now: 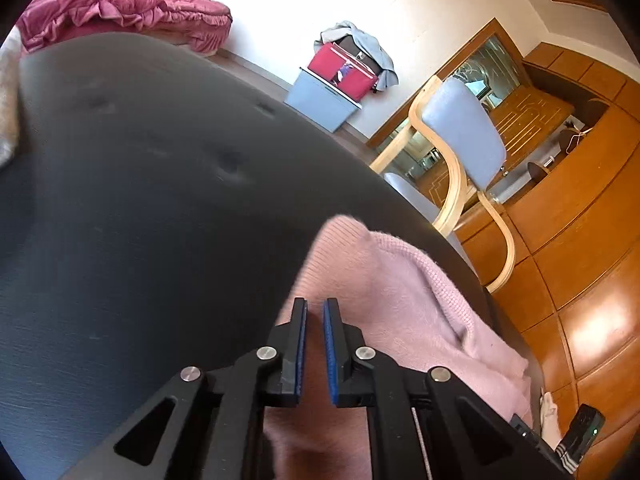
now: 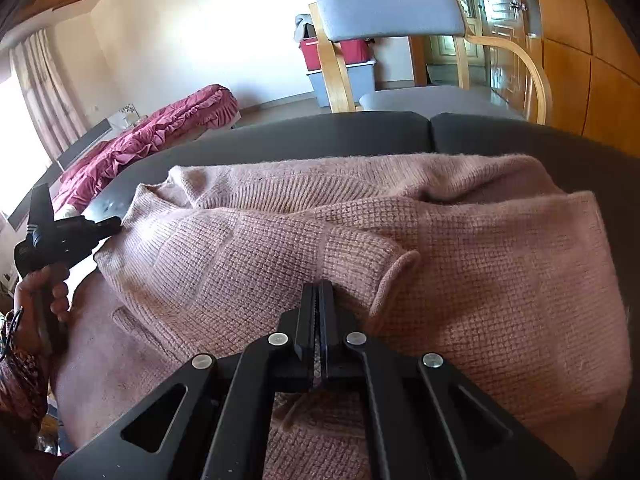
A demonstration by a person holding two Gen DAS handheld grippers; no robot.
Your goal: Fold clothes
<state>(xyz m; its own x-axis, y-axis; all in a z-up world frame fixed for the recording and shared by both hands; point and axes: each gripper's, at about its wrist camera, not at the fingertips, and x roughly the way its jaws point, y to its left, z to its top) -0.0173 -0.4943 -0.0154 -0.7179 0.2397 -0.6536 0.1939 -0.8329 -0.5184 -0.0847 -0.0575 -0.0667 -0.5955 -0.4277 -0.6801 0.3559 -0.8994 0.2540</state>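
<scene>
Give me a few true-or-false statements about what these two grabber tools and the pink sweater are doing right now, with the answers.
1. The sweater is pink knit. True.
2. It lies on a white tablecloth. False: it lies on a dark grey cushioned surface.
3. The right gripper has its jaws closed. True.
4. The left gripper is clamped tight. False: a gap shows between its blue pads.
5. A chair with a grey back stands behind the surface. True.
</scene>
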